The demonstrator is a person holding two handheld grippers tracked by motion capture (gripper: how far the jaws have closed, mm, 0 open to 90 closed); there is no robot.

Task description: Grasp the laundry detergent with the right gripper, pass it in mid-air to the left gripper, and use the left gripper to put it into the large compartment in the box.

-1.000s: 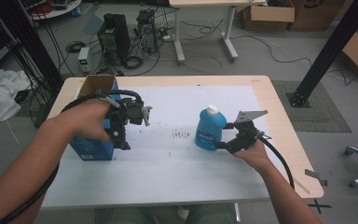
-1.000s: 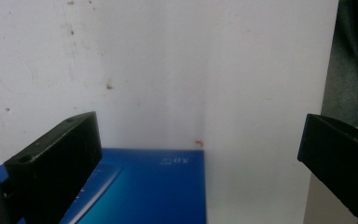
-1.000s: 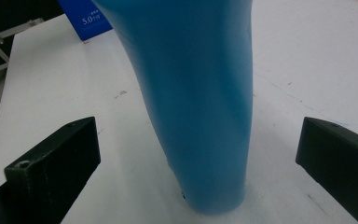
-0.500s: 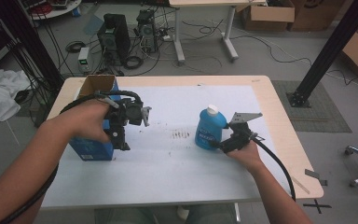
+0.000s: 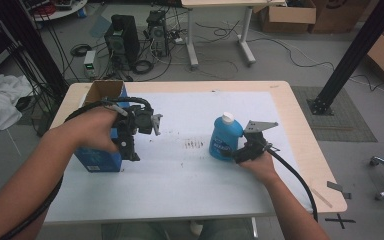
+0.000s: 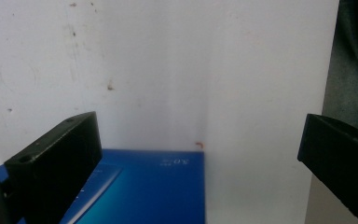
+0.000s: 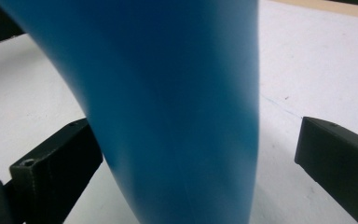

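The wood-edged counter (image 5: 300, 130) with its white sheet top carries everything here, and both of the person's forearms reach in over it. Under and just behind the left gripper (image 5: 130, 140) stands the open-topped blue cardboard box (image 5: 97, 157); in the left gripper view its blue top face (image 6: 144, 191) lies below and between the jaws, which stand wide apart and hold nothing. Directly ahead of the right gripper (image 5: 237, 152), upright on the white sheet, is the blue plastic bottle with a white cap (image 5: 225, 137). In the right gripper view the bottle's blue body (image 7: 177, 107) sits between the two black jaws: the left-hand jaw is at or very near its side, while the right-hand jaw is clearly apart from it with white sheet showing between, so this gripper is spread open around the bottle and has not clamped it. Against the picture from a second ago, the right gripper has slid forward from just beside the bottle to straddling its lower body, while the bottle, the box and the left gripper have kept their places. I judge that the approach is complete and the next step is to close on the bottle. The grasp sits low, so a lift could tip the bottle unless it is squeezed firmly.
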